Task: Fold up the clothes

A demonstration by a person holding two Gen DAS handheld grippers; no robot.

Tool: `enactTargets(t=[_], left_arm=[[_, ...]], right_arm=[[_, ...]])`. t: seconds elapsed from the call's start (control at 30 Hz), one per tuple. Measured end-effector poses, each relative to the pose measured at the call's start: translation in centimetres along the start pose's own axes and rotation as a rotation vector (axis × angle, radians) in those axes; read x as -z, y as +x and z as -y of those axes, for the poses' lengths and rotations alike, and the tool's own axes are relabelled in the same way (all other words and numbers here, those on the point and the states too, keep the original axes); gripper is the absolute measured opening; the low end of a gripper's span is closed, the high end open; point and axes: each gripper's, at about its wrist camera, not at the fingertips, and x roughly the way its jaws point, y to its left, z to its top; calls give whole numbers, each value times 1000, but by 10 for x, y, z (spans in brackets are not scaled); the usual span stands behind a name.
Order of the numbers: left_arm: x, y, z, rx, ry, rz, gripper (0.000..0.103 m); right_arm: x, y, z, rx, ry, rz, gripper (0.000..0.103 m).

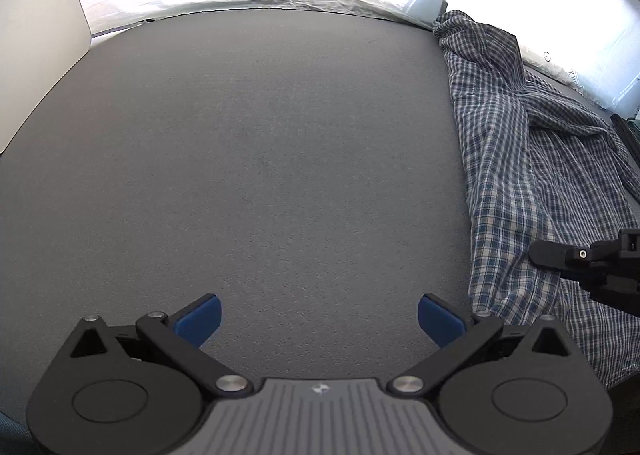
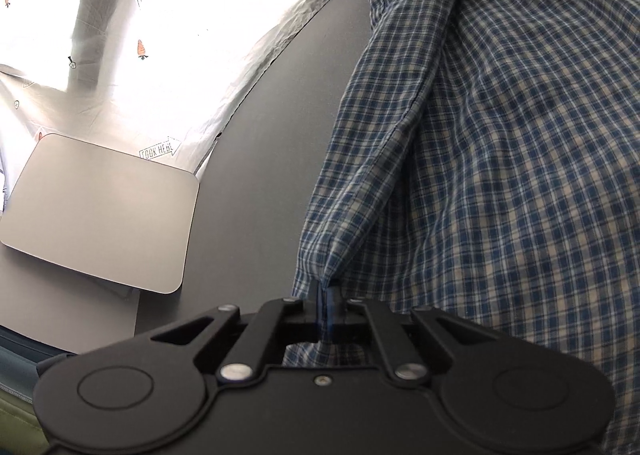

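The left gripper point(image 1: 319, 321) hangs over bare grey table point(image 1: 256, 159), blue pads point(image 1: 200, 319) spread wide apart, nothing between them, released. Off to its right lies the plaid shirt point(image 1: 516, 183), blue-and-white check, rumpled, running from the table's far edge down toward the near side. The shirt rests on the grey surface, with one bunched fold rising near the far end.

Over to the right wrist view: the right gripper point(image 2: 325, 305) is clenched tight on the shirt point(image 2: 500, 159), pads pressed together with a pinch of checked fabric caught between them at the garment's edge. Cloth fans up and away from that pinch, filling the right half of the view, and some of it shows beneath the fingers too.

To the left of the shirt sits a pale rounded-corner board point(image 2: 100, 211), lying flat at the table's edge, well apart from the fabric. Behind it all, a white sheet point(image 2: 168, 39) printed with little carrots lies bright with glare. No containers show in either view.

In the left wrist view, the right gripper's black body point(image 1: 592, 263) pokes in over the shirt.
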Motion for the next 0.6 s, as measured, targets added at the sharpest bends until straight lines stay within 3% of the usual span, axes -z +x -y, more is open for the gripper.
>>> enactTargets(t=[0.13, 0.4, 0.6], left_arm=[[-5, 3, 24, 40, 47, 6, 103], [-3, 8, 86, 107, 158, 1, 103], [9, 15, 129, 102, 240, -57, 103]], right_arm=[[-6, -26, 5, -24, -5, 27, 2], [-23, -61, 37, 49, 13, 42, 2], [-33, -77, 57, 96, 20, 27, 2]])
